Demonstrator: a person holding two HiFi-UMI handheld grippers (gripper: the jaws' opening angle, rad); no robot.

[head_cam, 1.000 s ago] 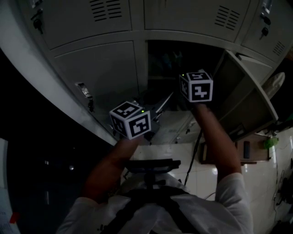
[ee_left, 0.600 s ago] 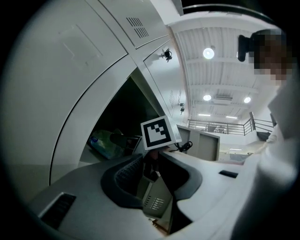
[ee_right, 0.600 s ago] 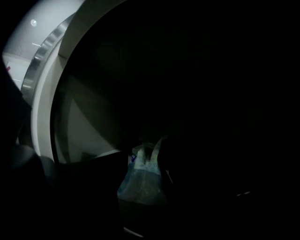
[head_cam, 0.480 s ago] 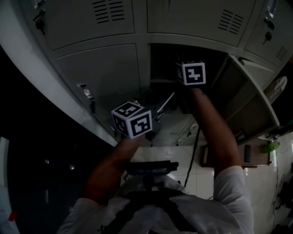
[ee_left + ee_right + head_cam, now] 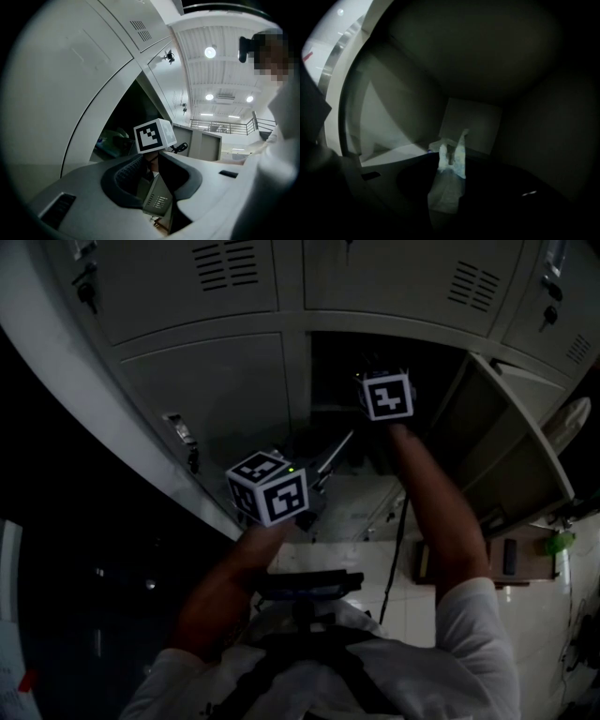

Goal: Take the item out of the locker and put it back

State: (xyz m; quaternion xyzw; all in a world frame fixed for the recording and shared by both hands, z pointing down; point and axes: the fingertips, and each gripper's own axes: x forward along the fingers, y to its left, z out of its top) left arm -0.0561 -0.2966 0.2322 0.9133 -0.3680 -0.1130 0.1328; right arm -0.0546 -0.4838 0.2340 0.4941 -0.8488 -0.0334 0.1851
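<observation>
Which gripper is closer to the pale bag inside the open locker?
Right. The right gripper is inside the locker, and its jaws have just been closing on the bag; the left gripper hangs outside it, open.

An open locker (image 5: 342,371) sits mid-row, its door (image 5: 506,432) swung out to the right. A closed locker (image 5: 211,390) stands at its left, other lockers (image 5: 394,273) above. Inside, a packet (image 5: 452,157) sits before the back wall (image 5: 471,124).

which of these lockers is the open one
The lower middle locker: its door is swung out to the right and its inside shows dark. The locker left of it and the ones above are shut.
</observation>
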